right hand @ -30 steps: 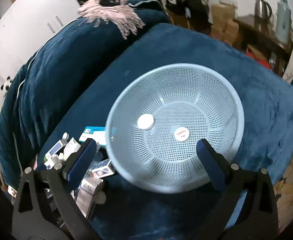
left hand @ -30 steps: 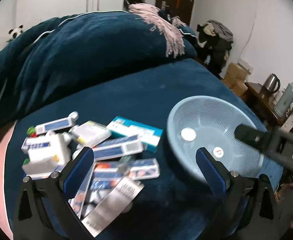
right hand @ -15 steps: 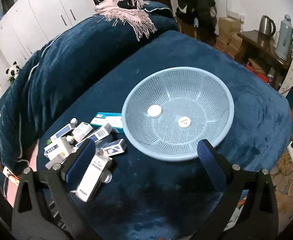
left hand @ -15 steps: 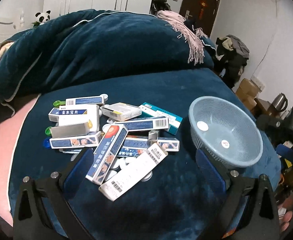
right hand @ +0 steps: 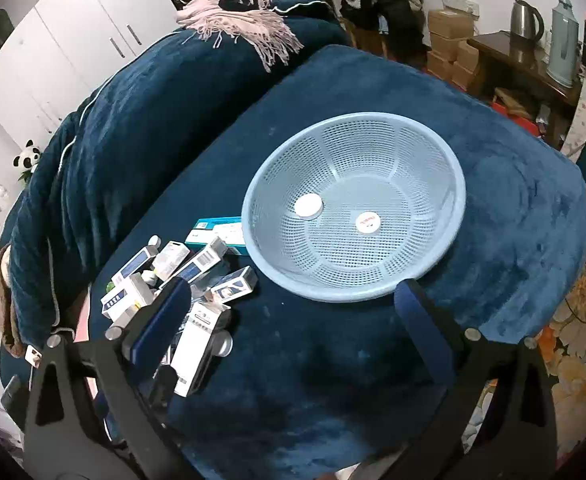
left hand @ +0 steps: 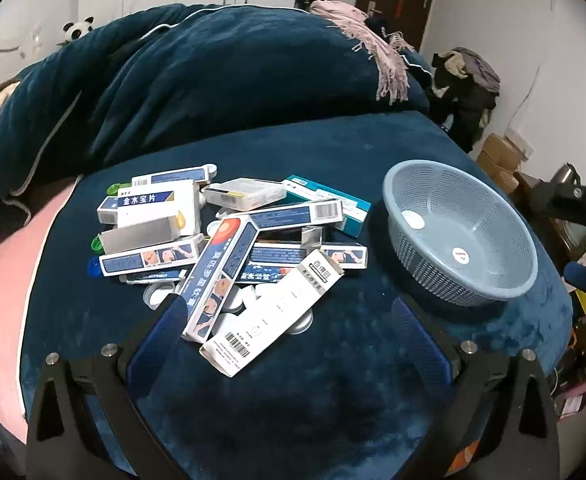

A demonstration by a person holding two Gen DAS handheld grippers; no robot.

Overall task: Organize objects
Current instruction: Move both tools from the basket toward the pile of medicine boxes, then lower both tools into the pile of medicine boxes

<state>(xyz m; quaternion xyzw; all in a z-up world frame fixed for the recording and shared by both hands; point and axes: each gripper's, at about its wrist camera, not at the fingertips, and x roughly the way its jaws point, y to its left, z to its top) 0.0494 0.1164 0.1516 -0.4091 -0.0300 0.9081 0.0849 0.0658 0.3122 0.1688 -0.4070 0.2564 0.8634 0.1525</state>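
A heap of white and blue medicine boxes with small round tins lies on a dark blue plush surface; in the right wrist view the same heap sits at lower left. To its right stands a pale blue mesh basket, seen also as basket, holding two small round tins. My left gripper is open, hovering in front of the heap, holding nothing. My right gripper is open above the surface, in front of the basket. A long white box lies nearest the left gripper.
A bulky dark blue blanket with a pink fringed scarf rises behind. The surface drops off at right toward a side table with a kettle and a flask. Cardboard boxes stand on the floor. The other gripper shows at right.
Both grippers have pulled back and up, so the heap and basket look smaller and farther. Both stay open. The boxes and basket have not moved.
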